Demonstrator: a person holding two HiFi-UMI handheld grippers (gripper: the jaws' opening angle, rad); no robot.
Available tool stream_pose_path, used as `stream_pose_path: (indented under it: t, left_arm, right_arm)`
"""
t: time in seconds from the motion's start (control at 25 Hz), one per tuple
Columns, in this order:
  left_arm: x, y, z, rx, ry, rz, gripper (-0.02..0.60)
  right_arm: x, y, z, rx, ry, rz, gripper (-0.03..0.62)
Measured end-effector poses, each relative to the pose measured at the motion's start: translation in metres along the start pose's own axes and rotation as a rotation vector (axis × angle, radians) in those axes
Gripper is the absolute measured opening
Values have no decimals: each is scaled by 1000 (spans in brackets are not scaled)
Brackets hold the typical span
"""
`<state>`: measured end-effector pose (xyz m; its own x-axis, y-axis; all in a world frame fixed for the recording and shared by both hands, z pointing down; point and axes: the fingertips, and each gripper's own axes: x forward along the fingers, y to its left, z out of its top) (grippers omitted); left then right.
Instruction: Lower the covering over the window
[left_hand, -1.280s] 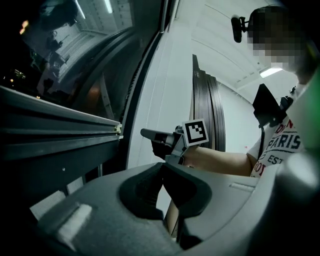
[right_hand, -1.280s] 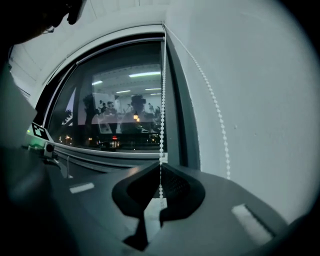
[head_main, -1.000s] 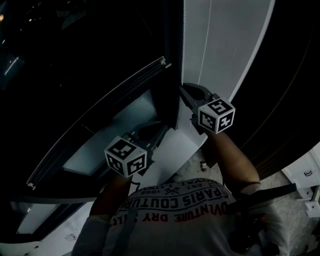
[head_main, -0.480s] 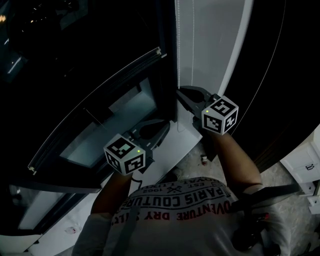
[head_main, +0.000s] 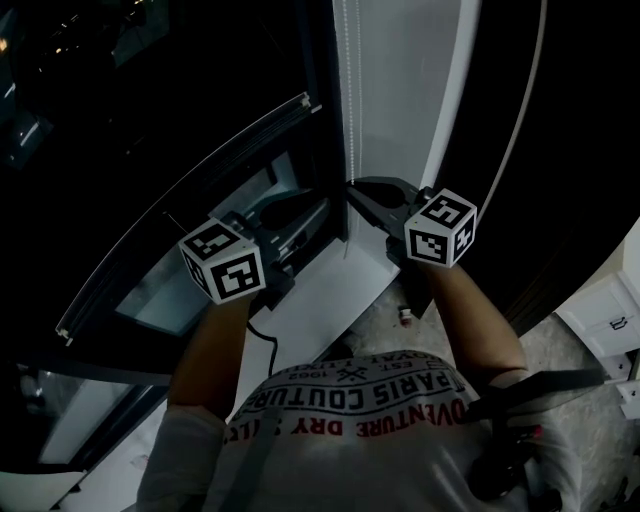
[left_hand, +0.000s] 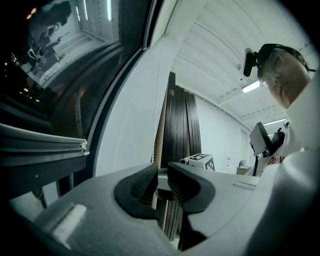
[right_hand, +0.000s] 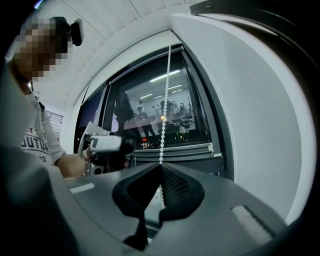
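Beside the window (right_hand: 150, 112), right gripper (right_hand: 161, 172) pinches bead chain (right_hand: 164, 115); left gripper (left_hand: 162, 181) opening, seemingly empty.

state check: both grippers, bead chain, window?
left gripper: jaws opening, narrow gap, pads pressing on nothing.
right gripper: shut on the bead chain.
bead chain: straight, pinched between the right gripper's jaws.
window: glass bare where it shows, no covering down over it.
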<state>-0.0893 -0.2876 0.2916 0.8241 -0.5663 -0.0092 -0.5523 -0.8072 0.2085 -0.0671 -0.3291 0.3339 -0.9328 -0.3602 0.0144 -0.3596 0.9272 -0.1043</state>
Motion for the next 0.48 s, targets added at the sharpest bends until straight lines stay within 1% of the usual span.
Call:
stream_pose_path:
  t: [0.04, 0.12, 0.32, 0.48]
  left_arm:
    - [5, 0, 8, 5, 1, -16, 72]
    - [15, 1, 24, 26, 7, -34, 88]
    - [34, 2, 59, 72, 9, -50, 97]
    - [50, 1, 76, 108, 33, -69, 97]
  right_arm:
    - [-1, 3, 0, 0, 2, 7, 6]
    - [-2, 8, 1, 2, 4, 22, 6]
    - [-3, 20, 2, 25, 9, 71, 6]
    - [-6, 29, 3, 24, 14, 88, 6]
